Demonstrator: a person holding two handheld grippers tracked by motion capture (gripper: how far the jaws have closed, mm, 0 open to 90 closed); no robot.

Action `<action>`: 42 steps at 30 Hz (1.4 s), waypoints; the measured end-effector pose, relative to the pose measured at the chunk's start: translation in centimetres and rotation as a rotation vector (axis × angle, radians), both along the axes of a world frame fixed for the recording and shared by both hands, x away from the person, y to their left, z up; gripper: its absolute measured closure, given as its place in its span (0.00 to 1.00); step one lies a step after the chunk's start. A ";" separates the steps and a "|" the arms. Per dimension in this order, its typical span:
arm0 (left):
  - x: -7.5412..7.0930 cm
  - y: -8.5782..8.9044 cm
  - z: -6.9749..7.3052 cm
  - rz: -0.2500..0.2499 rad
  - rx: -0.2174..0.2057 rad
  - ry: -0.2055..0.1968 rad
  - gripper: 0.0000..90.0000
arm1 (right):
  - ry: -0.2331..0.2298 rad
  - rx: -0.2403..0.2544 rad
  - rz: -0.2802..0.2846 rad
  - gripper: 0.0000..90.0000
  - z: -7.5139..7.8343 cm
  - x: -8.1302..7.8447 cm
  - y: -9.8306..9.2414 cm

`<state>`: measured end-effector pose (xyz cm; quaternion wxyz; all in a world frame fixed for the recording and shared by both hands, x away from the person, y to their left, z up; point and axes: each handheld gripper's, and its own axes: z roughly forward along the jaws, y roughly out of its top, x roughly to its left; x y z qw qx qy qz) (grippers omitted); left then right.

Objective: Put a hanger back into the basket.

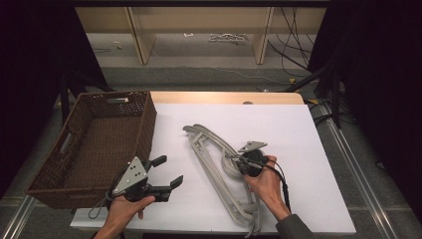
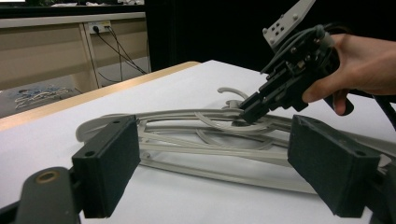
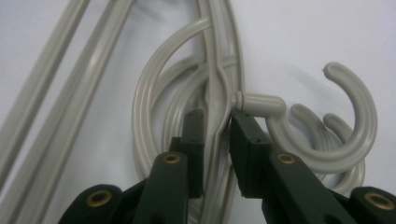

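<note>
A stack of grey plastic hangers (image 1: 211,157) lies slanted across the white table (image 1: 288,124). Their hooks (image 3: 362,121) curl off to one side in the right gripper view. My right gripper (image 1: 239,162) points down at the middle of the stack. Its jaws stand on either side of the top hanger's thin centre bar (image 3: 215,100), just beside the hook's neck, and the pads press on it (image 3: 217,128). My left gripper (image 1: 168,171) is held low over the table's front left, jaws wide apart and empty (image 2: 215,163). It faces the hangers (image 2: 187,140) and the right gripper (image 2: 245,112).
A brown wicker basket (image 1: 145,124) stands at the table's left edge, right behind the left hand. The table's front edge runs just under both forearms. Cables lie on the floor beyond the far edge.
</note>
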<state>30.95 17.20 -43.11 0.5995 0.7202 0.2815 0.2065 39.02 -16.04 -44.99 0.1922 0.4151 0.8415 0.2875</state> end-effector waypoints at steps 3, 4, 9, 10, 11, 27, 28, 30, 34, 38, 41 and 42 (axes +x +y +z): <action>0.0 0.0 0.0 0.000 -0.004 -0.001 0.19 | -0.028 0.033 0.008 0.90 0.6 -0.1 0.1; 0.0 0.0 0.0 -0.002 -0.004 -0.001 0.19 | -0.026 0.044 0.006 0.90 0.9 -0.3 0.2; 0.1 0.0 0.0 0.005 -0.011 0.005 0.19 | -0.031 0.072 0.029 0.93 1.3 -0.5 0.4; 0.2 0.0 0.0 0.006 -0.009 0.010 0.19 | -0.037 0.071 0.040 0.93 1.4 -0.5 0.4; 0.2 0.0 0.0 0.006 -0.009 0.010 0.19 | -0.037 0.071 0.040 0.93 1.4 -0.5 0.4; 6.9 -6.7 0.3 -0.069 0.201 0.057 0.24 | -0.117 -0.007 0.131 0.93 3.0 -1.7 2.1; 6.9 -6.7 0.3 -0.069 0.201 0.057 0.26 | -0.117 -0.007 0.131 0.93 3.0 -1.7 2.1; 8.4 -8.0 0.1 -0.085 0.254 0.061 0.27 | -0.123 -0.012 0.143 0.93 3.1 -1.8 2.3; 9.7 -9.5 -0.2 -0.105 0.318 0.050 0.31 | -0.128 -0.019 0.162 0.93 3.1 -1.9 2.7; 10.5 -10.3 -0.7 -0.168 0.424 0.042 0.35 | -0.132 -0.020 0.182 0.93 3.3 -1.9 2.8; 10.8 -10.7 -0.8 -0.175 0.465 0.030 0.37 | -0.135 -0.021 0.176 0.93 3.4 -2.1 2.8; 11.0 -10.8 -0.7 -0.185 0.493 0.019 0.38 | -0.139 -0.020 0.185 0.93 3.4 -2.1 2.9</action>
